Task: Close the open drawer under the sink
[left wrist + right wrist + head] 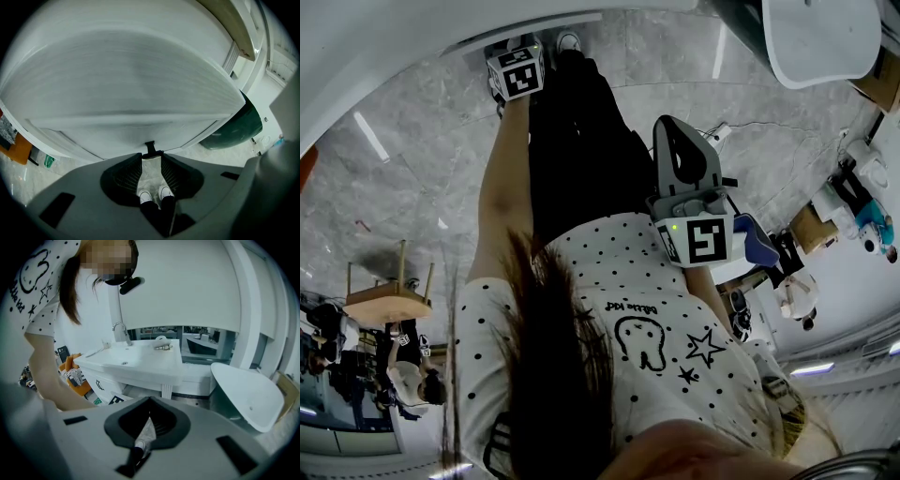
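Grey marbled floor (412, 187) spreads beneath the person, whose dotted white shirt (675, 309) and black trousers (581, 141) run up the middle of the head view. White and broad, the drawer (131, 79) fills nearly all of the left gripper view, its flat front close before the camera. In the right gripper view it sits low under the white sink (136, 359), behind the person's bare arm (47, 376). An oval white basin (248, 394) stands off to the right of the sink, and a dark green tub (241, 124) shows past the drawer's right edge. A small wooden stool (389, 298) stands well apart on the floor at the left. The left gripper (151, 159) points steeply down at the drawer front with its jaws standing wide and nothing between them but floor and the person's white shoes (153, 194). The right gripper (150, 414) hangs back by the person's side, its jaws drawn together at the tips with only a thin sliver of floor showing behind them, and it holds nothing. A curved tap (123, 331) rises at the back of the sink. Smallest, a black handle (150, 147) juts from the drawer's lower edge right at the left jaw tips; whether they touch it cannot be made out.
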A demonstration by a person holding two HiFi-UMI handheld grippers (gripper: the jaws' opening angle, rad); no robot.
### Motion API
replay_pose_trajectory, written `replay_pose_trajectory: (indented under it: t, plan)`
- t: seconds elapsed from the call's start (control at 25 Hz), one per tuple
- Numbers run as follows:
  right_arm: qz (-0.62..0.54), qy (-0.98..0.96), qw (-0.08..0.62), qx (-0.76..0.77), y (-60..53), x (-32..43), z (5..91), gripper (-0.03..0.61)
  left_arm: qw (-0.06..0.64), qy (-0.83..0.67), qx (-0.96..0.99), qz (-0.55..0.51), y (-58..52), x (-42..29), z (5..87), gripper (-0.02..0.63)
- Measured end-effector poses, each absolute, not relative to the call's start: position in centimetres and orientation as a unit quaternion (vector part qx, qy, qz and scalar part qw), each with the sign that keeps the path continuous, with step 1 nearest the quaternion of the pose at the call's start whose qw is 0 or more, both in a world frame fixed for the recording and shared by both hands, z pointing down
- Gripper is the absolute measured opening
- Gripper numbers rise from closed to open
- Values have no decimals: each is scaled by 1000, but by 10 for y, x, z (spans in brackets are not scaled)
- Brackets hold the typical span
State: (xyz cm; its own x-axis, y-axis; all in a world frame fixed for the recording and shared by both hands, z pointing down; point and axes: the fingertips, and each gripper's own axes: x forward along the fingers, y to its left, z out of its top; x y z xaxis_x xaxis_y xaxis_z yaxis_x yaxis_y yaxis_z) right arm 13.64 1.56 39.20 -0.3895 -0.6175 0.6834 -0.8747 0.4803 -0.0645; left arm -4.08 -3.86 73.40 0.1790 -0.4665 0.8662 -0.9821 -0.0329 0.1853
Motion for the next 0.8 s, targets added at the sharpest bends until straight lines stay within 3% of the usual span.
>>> replay_pose_trajectory:
  t: [0.8]
  plan:
    - [211,-804,303,466,15,142,393,12,408,-568,644,309,-49,-45,733,130]
